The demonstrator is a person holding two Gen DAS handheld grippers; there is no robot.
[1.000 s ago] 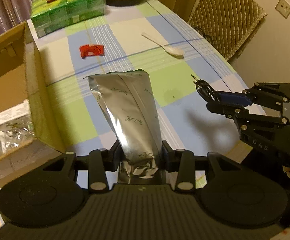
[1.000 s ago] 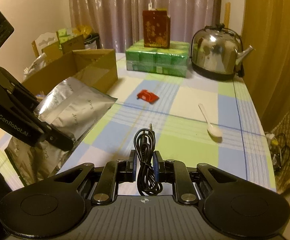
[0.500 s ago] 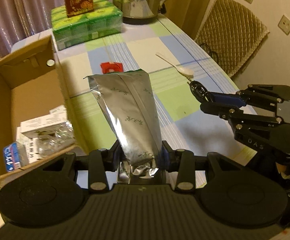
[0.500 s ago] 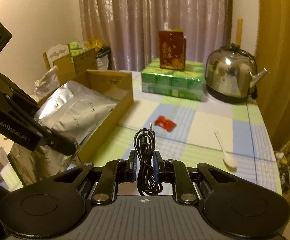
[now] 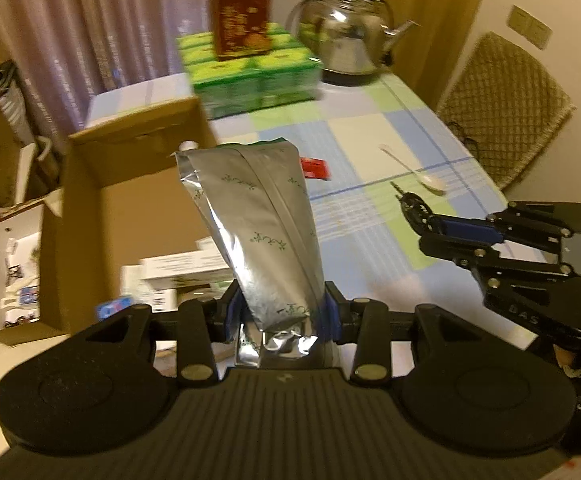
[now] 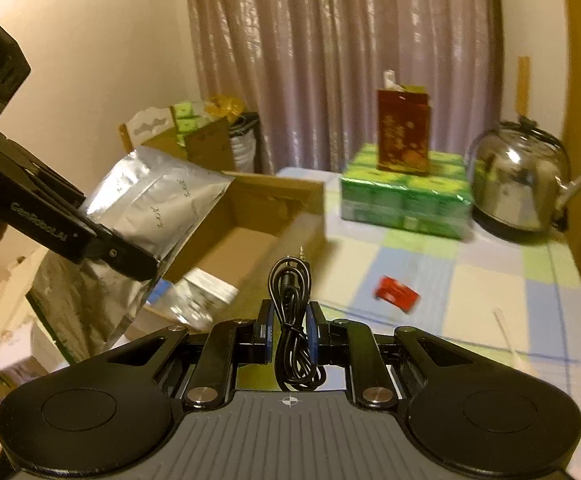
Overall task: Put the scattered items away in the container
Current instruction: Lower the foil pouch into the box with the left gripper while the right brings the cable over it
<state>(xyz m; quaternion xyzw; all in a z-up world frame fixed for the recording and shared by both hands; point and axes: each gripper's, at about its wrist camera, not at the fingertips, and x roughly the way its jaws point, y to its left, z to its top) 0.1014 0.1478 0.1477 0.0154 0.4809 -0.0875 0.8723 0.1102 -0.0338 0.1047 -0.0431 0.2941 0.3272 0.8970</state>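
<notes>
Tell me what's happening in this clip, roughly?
A person is clearing a table into a cardboard box with two handheld claws. The left claw is clamped on a silver foil pouch held in the air near the box. The right claw grips a coiled black audio cable. The box already holds a few small packages. A red packet and a white spoon lie on the checked tablecloth.

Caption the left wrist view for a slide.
Left gripper holds a silver pouch beside the cardboard box.
</notes>
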